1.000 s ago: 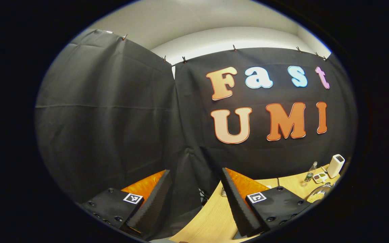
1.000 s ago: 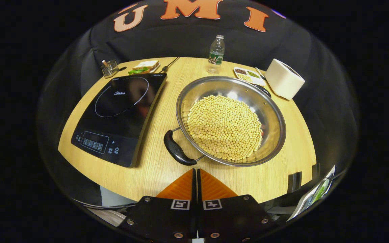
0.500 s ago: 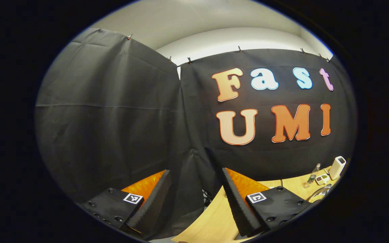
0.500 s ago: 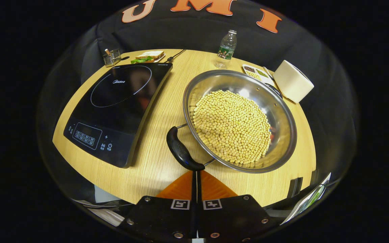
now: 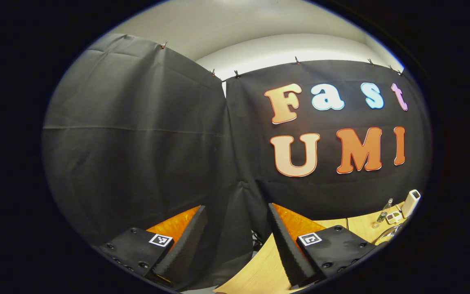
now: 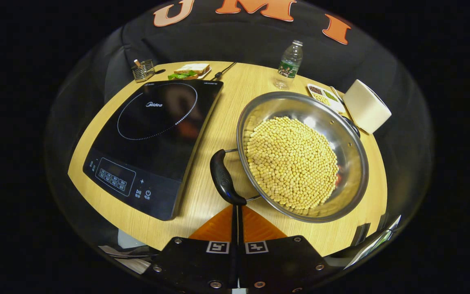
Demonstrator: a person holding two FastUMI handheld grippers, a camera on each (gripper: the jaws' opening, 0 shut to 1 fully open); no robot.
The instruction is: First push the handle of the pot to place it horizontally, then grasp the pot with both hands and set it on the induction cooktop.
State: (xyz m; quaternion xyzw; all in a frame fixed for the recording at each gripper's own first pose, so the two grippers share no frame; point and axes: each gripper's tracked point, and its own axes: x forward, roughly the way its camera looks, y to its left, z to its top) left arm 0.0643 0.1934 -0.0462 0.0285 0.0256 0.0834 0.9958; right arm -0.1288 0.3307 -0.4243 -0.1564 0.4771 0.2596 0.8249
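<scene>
Two grippers are ours here. Our right gripper (image 6: 237, 209) has its fingers pressed together with nothing between them, tips at the near end of the pot's black handle (image 6: 223, 179). The pot (image 6: 343, 134) (full of pale beans) sits on the desk (image 6: 235, 102), just beside the induction cooktop (image 6: 153, 139). Our left gripper (image 5: 235, 212) is spread wide and empty, facing the booth wall above the desk's edge.

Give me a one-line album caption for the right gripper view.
Closed right gripper meets the black handle of a steel pot of yellow beans, beside the black induction cooktop.
</scene>
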